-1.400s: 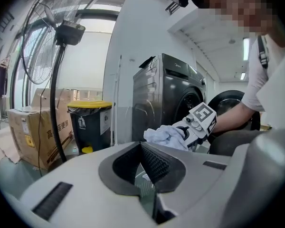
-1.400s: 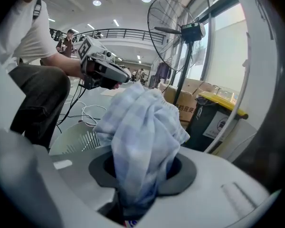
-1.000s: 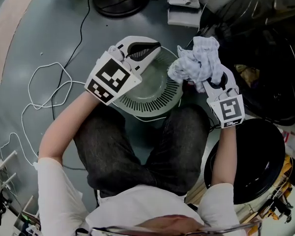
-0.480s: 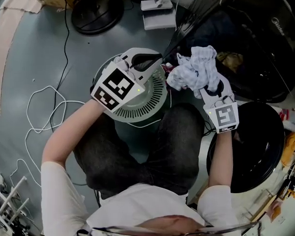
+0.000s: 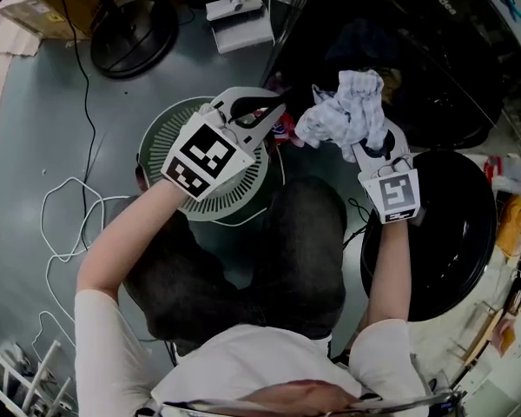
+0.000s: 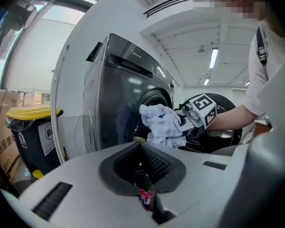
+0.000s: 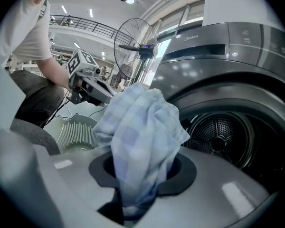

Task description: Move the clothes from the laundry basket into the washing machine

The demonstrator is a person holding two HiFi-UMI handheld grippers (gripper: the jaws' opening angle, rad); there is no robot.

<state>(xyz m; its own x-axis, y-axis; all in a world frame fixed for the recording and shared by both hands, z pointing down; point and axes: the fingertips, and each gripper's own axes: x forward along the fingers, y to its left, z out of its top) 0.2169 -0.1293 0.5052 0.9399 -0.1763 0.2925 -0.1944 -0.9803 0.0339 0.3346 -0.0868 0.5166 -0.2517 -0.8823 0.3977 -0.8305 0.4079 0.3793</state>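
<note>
A crumpled white and pale-blue cloth (image 5: pixel 347 111) (image 6: pixel 161 122) (image 7: pixel 137 141) is bunched up in my right gripper (image 5: pixel 365 144) (image 7: pixel 140 175), which is shut on it. It hangs in the air in front of the grey washing machine's open drum (image 5: pixel 399 68) (image 7: pixel 223 137). My left gripper (image 5: pixel 273 109) (image 6: pixel 141 148) has its jaws together, above the right rim of the round slatted laundry basket (image 5: pixel 234 202) (image 7: pixel 78 132). A small red and blue thing (image 6: pixel 145 198) (image 5: pixel 280 131) shows in the slot under the jaws. I cannot tell whether it is pinched.
The machine's round black door (image 5: pixel 443 233) stands open at my right. A fan base (image 5: pixel 126 33), a white dustpan (image 5: pixel 239 20) and a looped white cable (image 5: pixel 65 224) lie on the floor. A yellow-lidded bin (image 6: pixel 31 122) stands left of the machine.
Both grippers have swung away from the basket toward the washing machine, and the cloth has gone with the right one. The drum opening has come further into view. Neither grip has changed.
</note>
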